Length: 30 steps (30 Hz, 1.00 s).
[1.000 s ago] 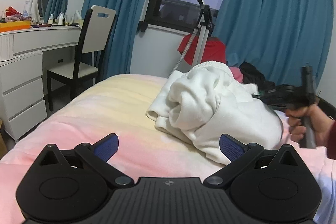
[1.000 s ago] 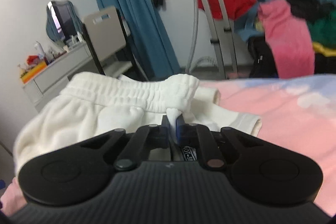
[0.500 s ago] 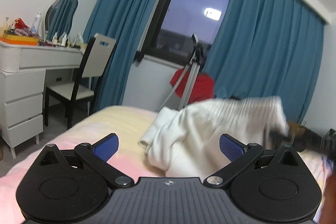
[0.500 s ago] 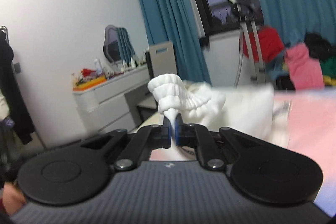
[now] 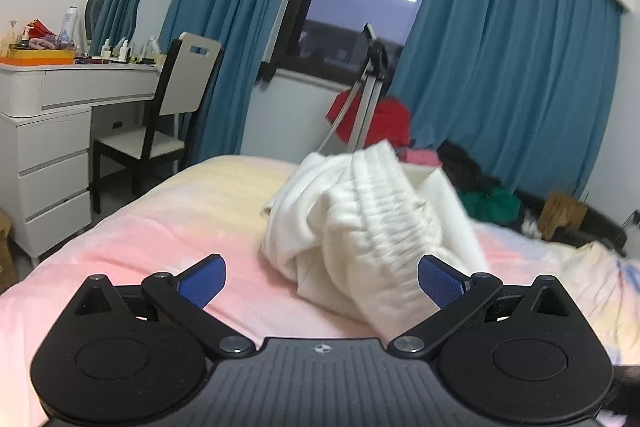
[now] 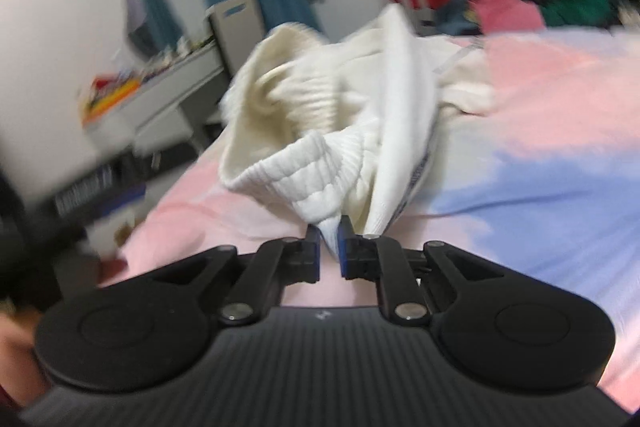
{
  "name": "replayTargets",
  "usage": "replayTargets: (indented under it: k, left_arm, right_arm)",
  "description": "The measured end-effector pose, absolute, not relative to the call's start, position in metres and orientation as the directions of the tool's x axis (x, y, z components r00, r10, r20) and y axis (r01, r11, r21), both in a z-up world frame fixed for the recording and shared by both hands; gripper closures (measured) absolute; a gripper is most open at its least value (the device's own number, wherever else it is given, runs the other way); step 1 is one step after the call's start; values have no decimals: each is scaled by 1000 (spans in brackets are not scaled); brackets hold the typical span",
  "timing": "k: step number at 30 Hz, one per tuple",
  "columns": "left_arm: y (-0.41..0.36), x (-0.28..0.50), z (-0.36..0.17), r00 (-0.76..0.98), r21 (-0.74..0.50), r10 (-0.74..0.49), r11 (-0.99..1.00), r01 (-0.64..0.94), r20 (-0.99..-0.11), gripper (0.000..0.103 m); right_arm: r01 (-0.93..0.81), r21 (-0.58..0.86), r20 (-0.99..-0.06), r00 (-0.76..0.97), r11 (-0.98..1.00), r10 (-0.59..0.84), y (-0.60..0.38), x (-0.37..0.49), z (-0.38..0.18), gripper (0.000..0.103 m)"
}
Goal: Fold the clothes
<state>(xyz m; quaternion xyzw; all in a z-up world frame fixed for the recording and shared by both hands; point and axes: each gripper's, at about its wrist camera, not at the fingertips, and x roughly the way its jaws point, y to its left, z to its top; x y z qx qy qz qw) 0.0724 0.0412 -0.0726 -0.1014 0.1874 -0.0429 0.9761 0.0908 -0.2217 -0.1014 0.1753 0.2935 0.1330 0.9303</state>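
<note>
A white garment point(image 5: 360, 219) with a ribbed elastic waistband lies bunched on the pink and yellow bed point(image 5: 180, 219), just ahead of my left gripper point(image 5: 322, 275). That gripper is open, its blue pads wide apart with nothing between them. In the right wrist view the garment point(image 6: 320, 115) rises from my right gripper point(image 6: 329, 247). A tip of the ribbed waistband sits pinched between its narrow jaws, which are opening. The picture there is blurred by motion.
A white dresser point(image 5: 48, 131) with a mirror and bottles stands at the left, with a chair point(image 5: 176, 115) beside it. A tripod point(image 5: 368, 99) and a pile of red, pink, green and black clothes point(image 5: 480, 195) sit beyond the bed below the blue-curtained window.
The right gripper has swept sideways with the waistband, lifting it and then lowering it toward the bed. The garment now lies bunched closer to the left gripper, which has risen slightly.
</note>
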Motion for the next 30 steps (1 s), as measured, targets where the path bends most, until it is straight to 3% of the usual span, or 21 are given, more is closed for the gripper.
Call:
replayTargets:
  k: [6,8,10,12,14,16,24,30]
  left_arm:
    - [32,74,-71,940,-194,-119,979,58,-319,0]
    - [33,75,-66,944,-215,-126,975,61,-304,0]
    - [34,76,-59,947,-236,-142,969,73,-289,0]
    - [29,82,-52,946,-222,-142,972,77,-292,0]
    - [20,91,-42,943,-180,-133,980,80,-305,0]
    - [5,99,-33,942,-123,-125,988,90,-313,0]
    - [-50,98,-59,910,132,-47,985,111,-411,3]
    - [-41,62,-76,889,288,19,949,128,-457,3]
  right_arm:
    - [-5,510,-490,820,860,296,-262,107,-102,88]
    - [25,514,-482,836,858,264,-267,105,-102,81]
    - [38,525,-463,851,850,248,-276,105,-103,80]
    - [46,538,-442,865,842,235,-286,105,-102,71]
    - [59,549,-420,882,834,214,-297,105,-101,59]
    - [82,560,-398,899,824,181,-312,105,-99,56]
    - [146,633,-433,881,760,191,-344,122,-121,56]
    - [74,629,-463,836,774,296,-328,129,-127,56]
